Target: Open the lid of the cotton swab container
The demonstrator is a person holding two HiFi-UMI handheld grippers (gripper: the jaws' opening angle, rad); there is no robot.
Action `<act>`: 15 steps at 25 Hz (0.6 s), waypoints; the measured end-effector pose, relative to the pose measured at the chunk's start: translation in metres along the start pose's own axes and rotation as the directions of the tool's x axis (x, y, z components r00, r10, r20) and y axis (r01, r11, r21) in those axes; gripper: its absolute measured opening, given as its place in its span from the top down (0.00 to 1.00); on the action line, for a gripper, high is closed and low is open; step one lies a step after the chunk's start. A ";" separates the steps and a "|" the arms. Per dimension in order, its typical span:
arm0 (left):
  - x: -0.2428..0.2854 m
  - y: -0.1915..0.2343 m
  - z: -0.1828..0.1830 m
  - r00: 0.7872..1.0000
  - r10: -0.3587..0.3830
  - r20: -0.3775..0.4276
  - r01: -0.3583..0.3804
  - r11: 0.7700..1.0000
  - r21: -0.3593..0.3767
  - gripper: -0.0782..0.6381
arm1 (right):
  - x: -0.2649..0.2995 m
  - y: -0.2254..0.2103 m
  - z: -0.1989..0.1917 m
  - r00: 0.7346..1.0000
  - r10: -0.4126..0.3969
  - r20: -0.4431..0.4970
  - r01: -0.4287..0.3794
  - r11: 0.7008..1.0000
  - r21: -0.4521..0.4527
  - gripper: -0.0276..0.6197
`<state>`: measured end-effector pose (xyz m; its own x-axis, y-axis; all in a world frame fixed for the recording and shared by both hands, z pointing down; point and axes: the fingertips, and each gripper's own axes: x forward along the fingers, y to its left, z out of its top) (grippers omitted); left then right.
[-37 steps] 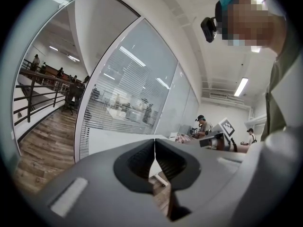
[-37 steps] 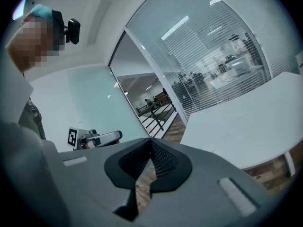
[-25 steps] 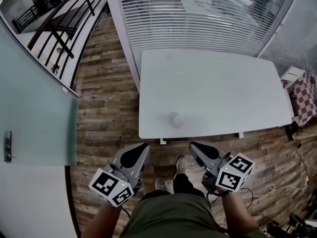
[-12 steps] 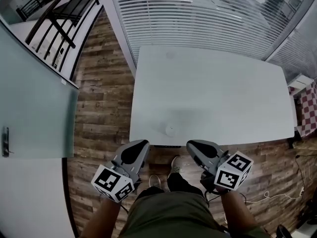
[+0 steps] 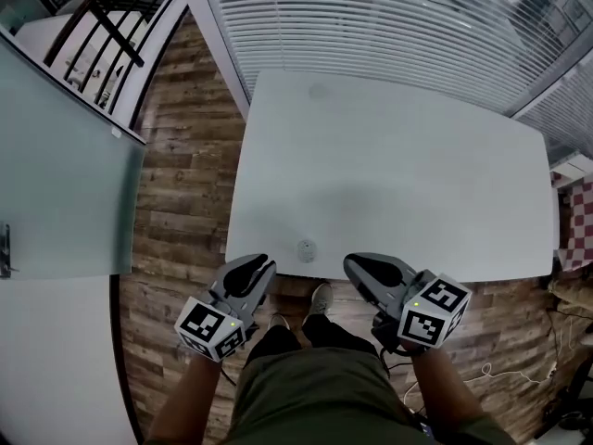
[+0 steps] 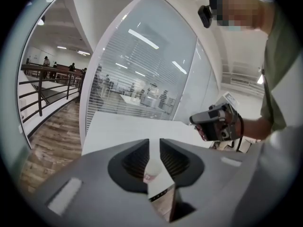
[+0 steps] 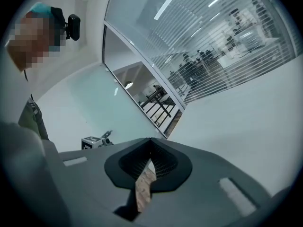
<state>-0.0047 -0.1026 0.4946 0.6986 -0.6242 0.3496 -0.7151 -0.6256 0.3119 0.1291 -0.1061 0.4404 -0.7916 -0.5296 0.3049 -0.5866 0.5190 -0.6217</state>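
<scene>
item: cotton swab container point(image 5: 306, 247) sitting lid-on by the worktop point(image 5: 389, 174) near edge | left hand-held gripper point(image 5: 263, 264) closing in, jaws just parting slightly, gripping nothing | right hand-held gripper point(image 5: 351, 263) also nearing, jaws staying together, empty | status: approaching, lid untouched

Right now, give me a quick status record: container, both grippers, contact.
cotton swab container: upright near the front edge of the table; looks closed, too small to be sure
left gripper: jaws slightly apart, have just been opening; nothing between them, container ahead in line with the gap
right gripper: shut, empty
contact: neither gripper touches the container
</scene>
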 end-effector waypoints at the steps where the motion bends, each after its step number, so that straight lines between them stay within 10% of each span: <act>1: 0.005 0.002 -0.007 1.000 -0.001 -0.015 0.001 1.000 0.004 0.78 | 0.001 -0.004 0.000 1.000 0.001 -0.008 -0.001 1.000 0.004 0.94; 15: 0.056 0.019 -0.097 0.969 -0.100 -0.228 0.120 0.990 0.073 0.58 | 0.015 -0.047 -0.042 0.995 -0.057 -0.086 0.065 0.993 0.099 0.94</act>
<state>0.0185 -0.1038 0.6057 0.7429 -0.4355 0.5084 -0.6227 -0.7284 0.2860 0.1377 -0.1102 0.5044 -0.7687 -0.4988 0.4004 -0.6172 0.4144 -0.6688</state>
